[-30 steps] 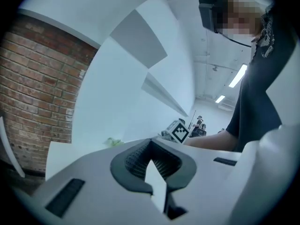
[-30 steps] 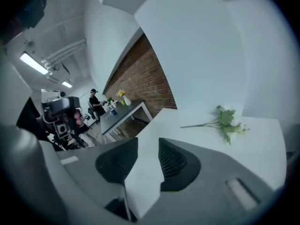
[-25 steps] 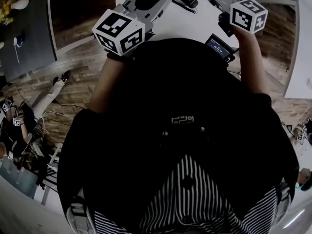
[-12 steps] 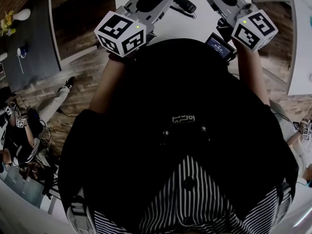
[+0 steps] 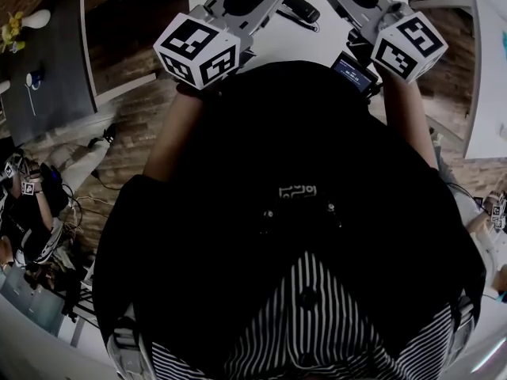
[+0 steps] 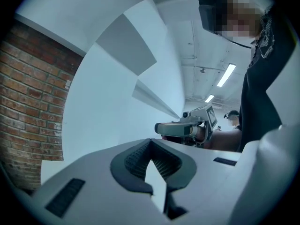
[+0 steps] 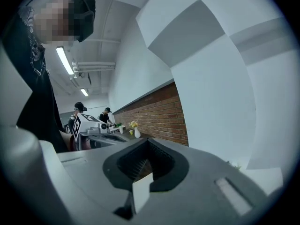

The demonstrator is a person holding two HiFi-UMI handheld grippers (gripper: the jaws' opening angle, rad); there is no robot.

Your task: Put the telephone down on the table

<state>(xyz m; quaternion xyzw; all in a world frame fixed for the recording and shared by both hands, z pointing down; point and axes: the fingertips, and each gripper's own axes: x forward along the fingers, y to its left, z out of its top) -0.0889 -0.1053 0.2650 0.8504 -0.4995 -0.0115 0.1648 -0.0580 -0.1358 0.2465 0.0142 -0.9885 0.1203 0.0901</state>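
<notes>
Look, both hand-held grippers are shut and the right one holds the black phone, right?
The left hand-held gripper and right hand-held gripper are shut, but the right holds nothing: the right gripper view shows its jaws empty. The black phone lies on the white table.

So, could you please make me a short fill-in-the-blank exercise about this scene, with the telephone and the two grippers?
1. The black telephone lies on the ___ table.
2. The right gripper has its jaws ___, with no object between them.
3. Beyond the right gripper stands a wall built of red ___.
4. The left gripper, its jaws together, holds ___.

Missing words: white; shut; brick; nothing.
</notes>
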